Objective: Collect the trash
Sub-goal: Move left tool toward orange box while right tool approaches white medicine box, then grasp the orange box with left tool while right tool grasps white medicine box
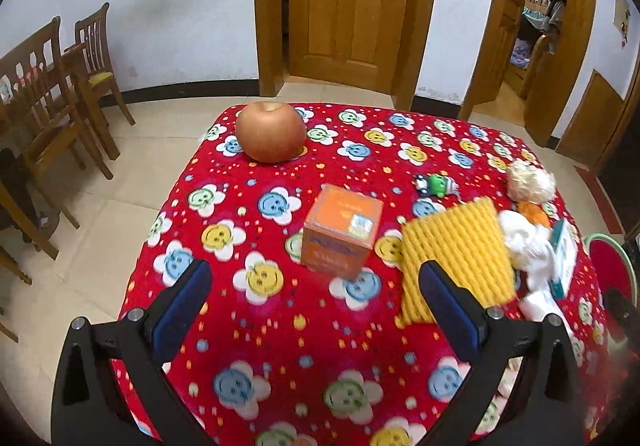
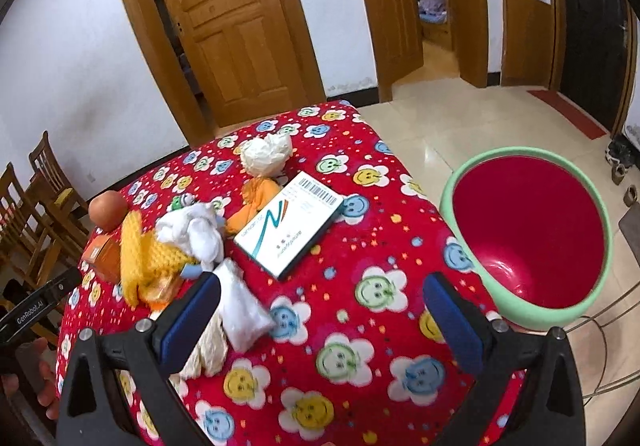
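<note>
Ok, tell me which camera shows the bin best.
The right wrist view. There the bin shows almost whole: its green rim, red inside and bottom, standing on the floor beside the table. The left wrist view catches only a sliver of its rim at the right edge, past the table's corner.

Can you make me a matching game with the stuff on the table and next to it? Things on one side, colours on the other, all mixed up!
Things:
1. apple
2. sponge
3. bin
4. flat box

Colours:
A. white with a teal and red swoosh
B. yellow, bumpy
C. green rim, red inside
D. reddish orange

Pairs: 1-D, 2-B, 3-C, 4-A
</note>
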`<state>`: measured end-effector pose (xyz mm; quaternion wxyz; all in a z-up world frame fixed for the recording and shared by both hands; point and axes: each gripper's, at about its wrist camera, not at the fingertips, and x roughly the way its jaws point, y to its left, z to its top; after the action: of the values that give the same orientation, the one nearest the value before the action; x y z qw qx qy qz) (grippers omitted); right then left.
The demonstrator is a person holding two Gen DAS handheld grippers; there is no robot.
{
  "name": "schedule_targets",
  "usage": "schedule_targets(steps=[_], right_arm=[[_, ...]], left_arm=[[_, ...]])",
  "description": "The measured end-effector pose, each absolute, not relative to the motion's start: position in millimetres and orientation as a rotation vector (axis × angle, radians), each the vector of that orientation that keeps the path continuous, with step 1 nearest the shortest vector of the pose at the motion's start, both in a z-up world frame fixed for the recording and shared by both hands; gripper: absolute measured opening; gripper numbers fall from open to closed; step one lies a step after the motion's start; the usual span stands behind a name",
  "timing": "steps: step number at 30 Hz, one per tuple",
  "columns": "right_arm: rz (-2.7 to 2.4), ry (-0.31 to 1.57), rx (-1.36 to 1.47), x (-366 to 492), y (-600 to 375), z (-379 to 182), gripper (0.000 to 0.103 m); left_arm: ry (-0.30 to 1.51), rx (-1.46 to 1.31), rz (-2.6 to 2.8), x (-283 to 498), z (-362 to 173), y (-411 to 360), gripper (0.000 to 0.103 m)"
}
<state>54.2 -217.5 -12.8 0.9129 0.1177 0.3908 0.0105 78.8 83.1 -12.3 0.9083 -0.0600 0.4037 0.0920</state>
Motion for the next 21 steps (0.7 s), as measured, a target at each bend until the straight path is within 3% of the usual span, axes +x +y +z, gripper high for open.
schedule_targets(steps=[12,17,21], right_arm=[[0.026,0.909,0.299,116,-209,-38,0.103],[0.044,0.939,0.311,134,-201,-48,0.102],[0.057,0.982,0.342,143,-198,-58,0.096]], left_arm=[[0.859,-0.13,0.181,114,-37,88,0.098],[0.878,-0.149,0.153,119,-46,90,0.086],[0.895,-0.189,0.118,121,-51,91,0.07]])
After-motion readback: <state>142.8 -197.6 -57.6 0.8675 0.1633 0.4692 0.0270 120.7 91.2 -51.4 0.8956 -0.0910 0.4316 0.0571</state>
